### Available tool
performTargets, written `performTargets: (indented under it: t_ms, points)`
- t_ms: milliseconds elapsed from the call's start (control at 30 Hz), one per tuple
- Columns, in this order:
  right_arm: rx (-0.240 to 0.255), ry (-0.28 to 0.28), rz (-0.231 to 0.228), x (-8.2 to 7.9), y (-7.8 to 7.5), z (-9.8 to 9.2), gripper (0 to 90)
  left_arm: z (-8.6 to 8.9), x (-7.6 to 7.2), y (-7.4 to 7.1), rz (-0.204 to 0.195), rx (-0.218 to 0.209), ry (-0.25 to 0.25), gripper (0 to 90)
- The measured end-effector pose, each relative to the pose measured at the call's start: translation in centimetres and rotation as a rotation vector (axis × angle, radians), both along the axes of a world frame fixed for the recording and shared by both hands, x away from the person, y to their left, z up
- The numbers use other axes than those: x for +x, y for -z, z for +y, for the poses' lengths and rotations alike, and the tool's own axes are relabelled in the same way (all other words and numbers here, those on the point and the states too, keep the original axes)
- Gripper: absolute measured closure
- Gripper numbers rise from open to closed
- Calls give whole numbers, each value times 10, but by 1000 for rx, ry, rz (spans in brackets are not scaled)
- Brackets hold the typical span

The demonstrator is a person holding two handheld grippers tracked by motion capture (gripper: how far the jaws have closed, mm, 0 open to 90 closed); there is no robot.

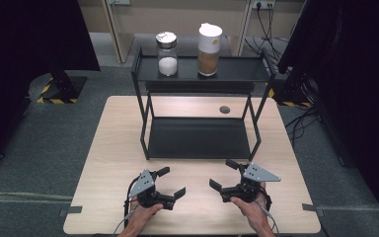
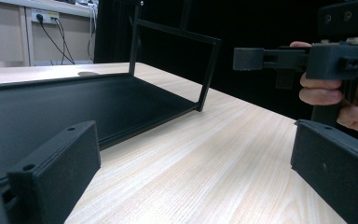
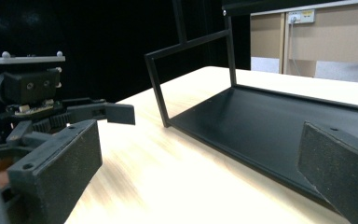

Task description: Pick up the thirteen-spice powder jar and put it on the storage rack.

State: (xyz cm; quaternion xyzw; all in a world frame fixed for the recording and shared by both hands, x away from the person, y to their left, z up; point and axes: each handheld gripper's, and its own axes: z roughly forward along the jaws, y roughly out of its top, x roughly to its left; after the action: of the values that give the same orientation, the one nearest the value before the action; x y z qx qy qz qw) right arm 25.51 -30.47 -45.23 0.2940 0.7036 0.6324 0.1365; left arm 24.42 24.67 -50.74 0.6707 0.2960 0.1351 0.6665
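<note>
Left gripper (image 1: 171, 181) and right gripper (image 1: 224, 174), lower centre of frame, both spread wide, grasping nothing. Above them, black shelf rack (image 1: 200, 138) on table (image 1: 108, 148); two jars (image 1: 167, 53) on top tier.

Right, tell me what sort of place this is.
Probably a lab or recording studio, not a home: a light wooden table ringed by black curtains, hazard-striped stand feet on grey carpet, and a black metal two-tier rack holding two jars as test props.

The left gripper (image 1: 170, 181) and the right gripper (image 1: 224, 175) are held low by a hand each, side by side and apart. Both sets of jaws are spread wide and turned inward toward each other, with nothing gripped.
</note>
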Motion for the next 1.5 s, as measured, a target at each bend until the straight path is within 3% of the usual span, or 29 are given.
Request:
performTargets:
  t_ms: [567,1500]
  points:
    - [-14,-13,46,-6,15,1,5,1,-1,0,-3,-1,-3,8]
    - [-3,-5,47,-7,16,-2,5,1,-1,0,-3,-3,0,9]
